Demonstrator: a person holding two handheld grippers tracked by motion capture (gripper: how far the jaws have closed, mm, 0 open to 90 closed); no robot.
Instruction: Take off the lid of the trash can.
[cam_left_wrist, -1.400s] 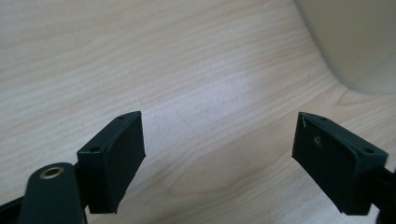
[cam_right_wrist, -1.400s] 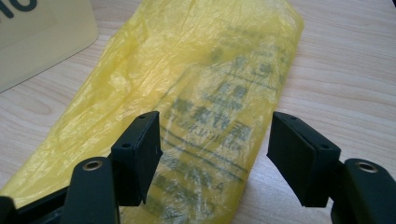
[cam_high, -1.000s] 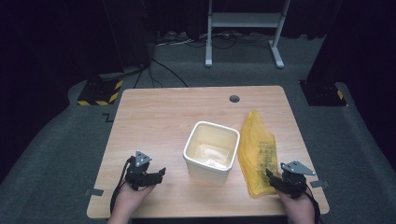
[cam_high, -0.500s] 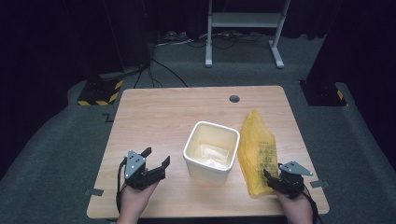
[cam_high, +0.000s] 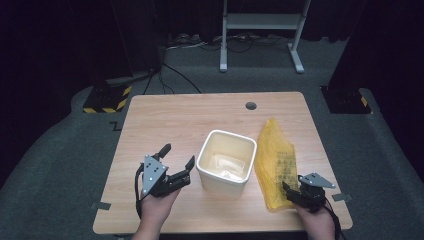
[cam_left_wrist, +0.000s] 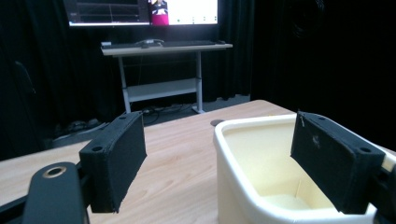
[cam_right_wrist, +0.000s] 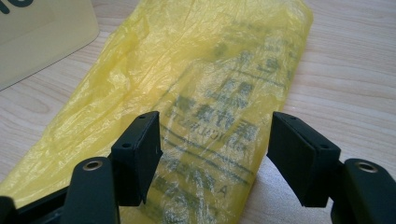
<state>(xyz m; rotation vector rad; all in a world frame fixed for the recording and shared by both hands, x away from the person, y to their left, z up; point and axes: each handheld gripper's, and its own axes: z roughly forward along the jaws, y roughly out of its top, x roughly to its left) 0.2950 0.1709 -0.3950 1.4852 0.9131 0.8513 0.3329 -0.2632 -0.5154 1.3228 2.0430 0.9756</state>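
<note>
The yellow plastic bag (cam_high: 274, 162), lying flat on the counter (cam_high: 165, 125) beside the bin (cam_high: 226, 162), looks light, limp and slippery, best pinched at its near edge; right hand-held gripper (cam_right_wrist: 215, 154) gapes empty above it, and left hand-held gripper (cam_high: 176, 162) has just been opening, nothing between its jaws.

bin: cream-white square plastic tub (cam_high: 226, 162), paler glossy floor inside
bag: translucent yellow crinkled plastic bag (cam_high: 274, 162), dark green-black printed lettering and lines
table: light wood-grain tabletop (cam_high: 200, 120), one dark round hole
grippers: black left gripper (cam_high: 176, 165) and black right gripper (cam_high: 292, 192), each topped by a grey plate
floor: dark grey carpet (cam_high: 65, 150); yellow-and-black striped block (cam_high: 107, 97)
</note>
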